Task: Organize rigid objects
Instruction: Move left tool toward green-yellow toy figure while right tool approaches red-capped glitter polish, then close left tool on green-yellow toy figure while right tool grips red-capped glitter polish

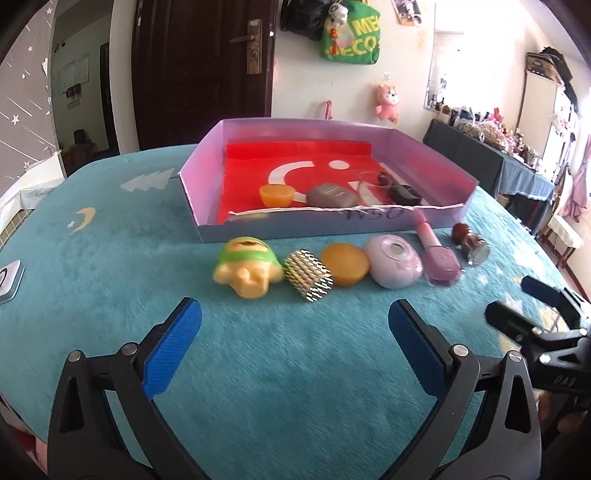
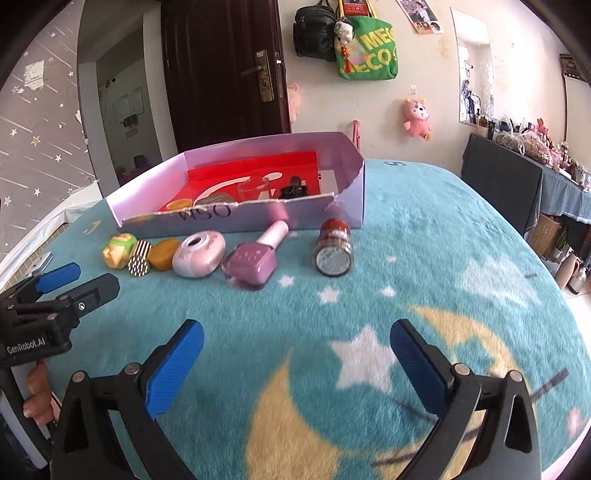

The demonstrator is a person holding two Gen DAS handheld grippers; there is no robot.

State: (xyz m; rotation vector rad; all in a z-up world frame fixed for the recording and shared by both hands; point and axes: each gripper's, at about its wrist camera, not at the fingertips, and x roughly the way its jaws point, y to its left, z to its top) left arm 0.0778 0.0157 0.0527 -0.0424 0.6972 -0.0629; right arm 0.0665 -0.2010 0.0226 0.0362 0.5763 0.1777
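Dark door (image 1: 199, 70) behind table, green bag (image 1: 351, 35) + pink plush (image 1: 387, 101) on wall, teal star blanket (image 2: 406, 258) underneath

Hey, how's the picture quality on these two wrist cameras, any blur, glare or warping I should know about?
Left wrist view: the row of objects is motion-smeared, the yellow-green toy worst; window glare washes out the upper right. Right wrist view: the pink nail polish bottle is smeared, and the blanket bulges with fisheye warping. Both have dark vignetted corners.
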